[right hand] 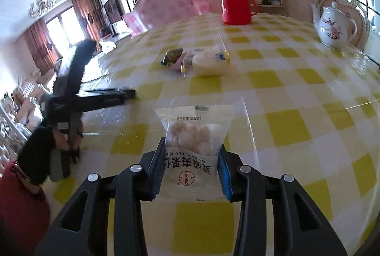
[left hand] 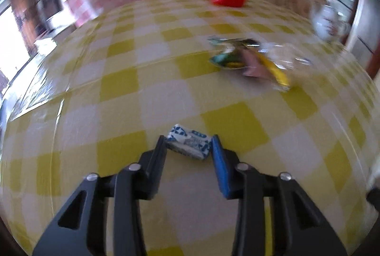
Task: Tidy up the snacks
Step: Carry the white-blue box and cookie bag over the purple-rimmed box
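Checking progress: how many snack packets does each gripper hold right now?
1 each, 2 total: the left gripper is shut on a blue-white candy; the right gripper on a clear nut packet. Others sit piled mid-table.

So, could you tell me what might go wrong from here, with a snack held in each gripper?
1. The left gripper pinches the small blue-and-white candy only at its fingertips, so it could slip out.
2. The right gripper holds the clear nut packet by its lower part; the top may flop or sag.
3. The snack pile lies loose on the glossy checked tablecloth; a careless drop could scatter it.
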`<action>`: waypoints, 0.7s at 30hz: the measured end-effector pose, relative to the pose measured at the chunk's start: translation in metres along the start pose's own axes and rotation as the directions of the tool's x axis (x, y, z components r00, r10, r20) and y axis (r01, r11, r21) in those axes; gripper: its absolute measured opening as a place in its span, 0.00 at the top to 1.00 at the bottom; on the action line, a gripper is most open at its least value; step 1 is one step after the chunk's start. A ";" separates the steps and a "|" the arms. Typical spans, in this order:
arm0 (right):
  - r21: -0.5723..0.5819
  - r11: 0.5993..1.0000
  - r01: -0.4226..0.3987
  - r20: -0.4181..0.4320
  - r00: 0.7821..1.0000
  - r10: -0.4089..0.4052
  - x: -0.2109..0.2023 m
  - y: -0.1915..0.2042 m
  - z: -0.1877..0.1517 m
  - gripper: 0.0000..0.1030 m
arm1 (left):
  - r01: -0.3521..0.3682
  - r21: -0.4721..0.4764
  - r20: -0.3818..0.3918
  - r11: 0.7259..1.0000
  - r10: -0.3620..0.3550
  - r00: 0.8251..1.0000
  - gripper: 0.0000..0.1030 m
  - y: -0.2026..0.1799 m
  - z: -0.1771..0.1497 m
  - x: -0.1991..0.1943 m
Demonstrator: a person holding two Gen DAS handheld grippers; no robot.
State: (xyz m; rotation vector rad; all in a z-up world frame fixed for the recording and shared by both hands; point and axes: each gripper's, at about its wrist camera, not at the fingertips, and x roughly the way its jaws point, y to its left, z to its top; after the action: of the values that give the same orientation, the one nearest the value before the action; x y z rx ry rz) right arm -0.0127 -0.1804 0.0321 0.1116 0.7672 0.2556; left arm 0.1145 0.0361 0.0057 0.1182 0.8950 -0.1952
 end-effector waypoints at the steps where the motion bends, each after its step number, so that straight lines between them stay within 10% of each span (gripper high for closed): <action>1: 0.009 1.000 -0.001 0.006 1.000 0.001 -0.001 -0.002 0.000 0.62 | 0.003 -0.002 0.002 1.000 -0.003 1.000 0.63 0.000 -0.002 -0.002; 21: 0.138 0.990 0.004 0.043 0.999 -0.010 -0.009 -0.036 -0.007 0.62 | 0.065 -0.077 0.195 0.995 -0.049 0.980 0.63 -0.059 -0.049 -0.085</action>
State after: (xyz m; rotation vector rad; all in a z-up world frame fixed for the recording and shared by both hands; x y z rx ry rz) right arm -0.0173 -0.2172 0.0258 0.2442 0.7419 0.1929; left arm 0.0129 -0.0021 0.0410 -0.0041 0.7119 -0.2183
